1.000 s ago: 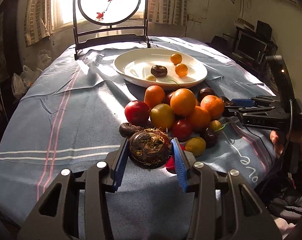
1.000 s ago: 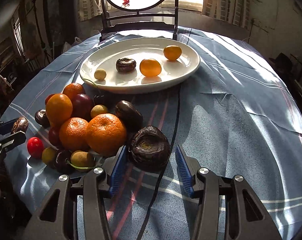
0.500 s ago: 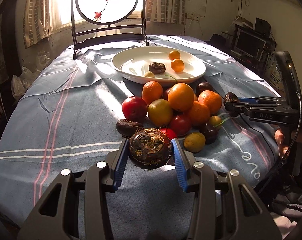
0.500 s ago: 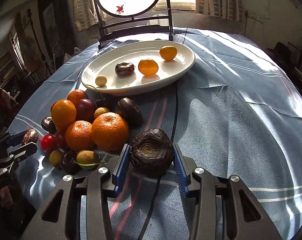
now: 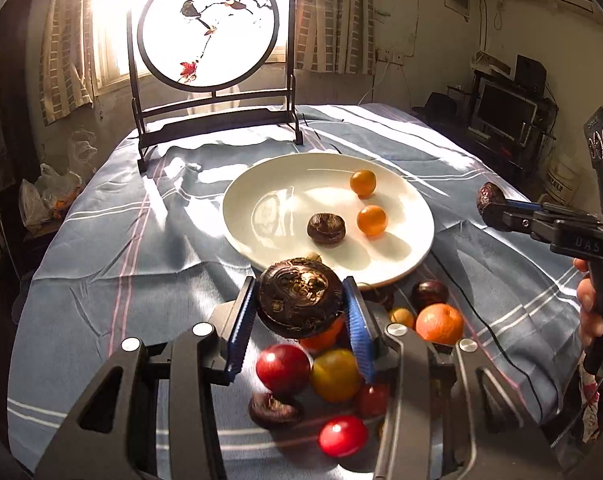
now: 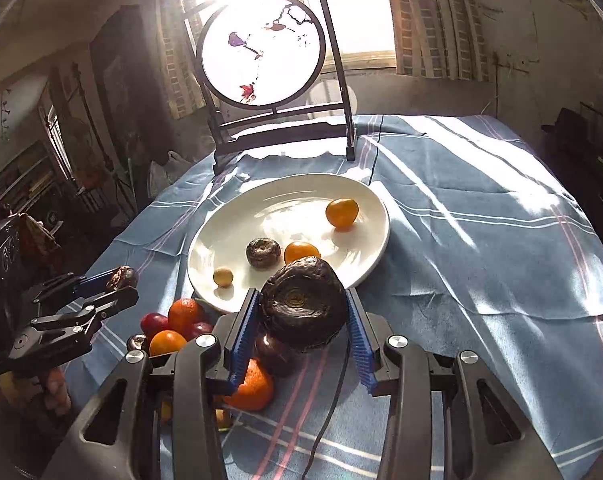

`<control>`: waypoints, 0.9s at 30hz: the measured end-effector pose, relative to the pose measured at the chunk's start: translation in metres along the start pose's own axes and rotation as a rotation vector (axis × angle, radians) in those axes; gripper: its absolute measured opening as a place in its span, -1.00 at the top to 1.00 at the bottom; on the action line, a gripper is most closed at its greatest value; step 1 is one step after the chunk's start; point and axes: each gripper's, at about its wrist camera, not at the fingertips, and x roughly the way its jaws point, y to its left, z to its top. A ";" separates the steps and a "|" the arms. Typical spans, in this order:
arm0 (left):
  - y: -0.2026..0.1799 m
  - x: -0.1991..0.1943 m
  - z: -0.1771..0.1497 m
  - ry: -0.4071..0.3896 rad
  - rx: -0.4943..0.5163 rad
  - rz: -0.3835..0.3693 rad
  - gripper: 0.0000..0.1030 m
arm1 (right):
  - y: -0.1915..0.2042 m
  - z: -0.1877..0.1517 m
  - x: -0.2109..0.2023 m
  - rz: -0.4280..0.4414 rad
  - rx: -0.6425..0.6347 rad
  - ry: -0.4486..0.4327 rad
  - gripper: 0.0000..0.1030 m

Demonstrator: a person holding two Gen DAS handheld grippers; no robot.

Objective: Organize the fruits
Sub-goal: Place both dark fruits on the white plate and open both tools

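My left gripper (image 5: 299, 300) is shut on a dark wrinkled passion fruit (image 5: 299, 296) and holds it raised above the fruit pile (image 5: 333, 372), just short of the white plate (image 5: 269, 208). My right gripper (image 6: 303, 312) is shut on another dark wrinkled passion fruit (image 6: 303, 306), also raised near the plate's (image 6: 229, 236) near rim. The plate holds two small oranges (image 5: 371, 220), one dark passion fruit (image 5: 325, 229) and a small pale fruit (image 6: 223, 277). The right gripper also shows in the left wrist view (image 5: 491, 204), the left gripper in the right wrist view (image 6: 119, 282).
Oranges, red and yellow fruits and dark passion fruits lie heaped on the blue striped tablecloth (image 6: 481, 248) in front of the plate. A round framed screen on a dark stand (image 5: 209, 60) stands at the table's far edge. A black cable (image 6: 329, 412) runs across the cloth.
Both grippers have risen off the cloth with their passion fruits and moved forward toward the plate. The fruit pile now lies below the fingers.
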 end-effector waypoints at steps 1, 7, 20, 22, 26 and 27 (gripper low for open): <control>0.001 0.012 0.010 0.009 -0.010 -0.008 0.19 | -0.002 0.008 0.012 0.001 0.010 0.015 0.17; 0.015 0.092 0.049 0.119 -0.088 0.001 0.18 | -0.015 0.030 0.077 -0.056 0.022 0.084 0.16; 0.017 0.017 0.014 0.045 -0.074 -0.016 -0.41 | 0.013 -0.023 0.003 -0.018 -0.041 0.000 0.01; 0.006 -0.005 -0.011 0.047 -0.015 -0.027 -0.44 | 0.016 -0.045 -0.012 -0.010 -0.041 0.000 -0.01; -0.005 -0.033 -0.061 0.078 0.048 -0.042 -0.44 | 0.020 -0.082 -0.035 0.029 -0.007 0.005 -0.01; -0.007 -0.036 -0.072 0.092 0.046 -0.052 -0.44 | 0.020 -0.090 -0.039 0.031 0.000 0.006 -0.01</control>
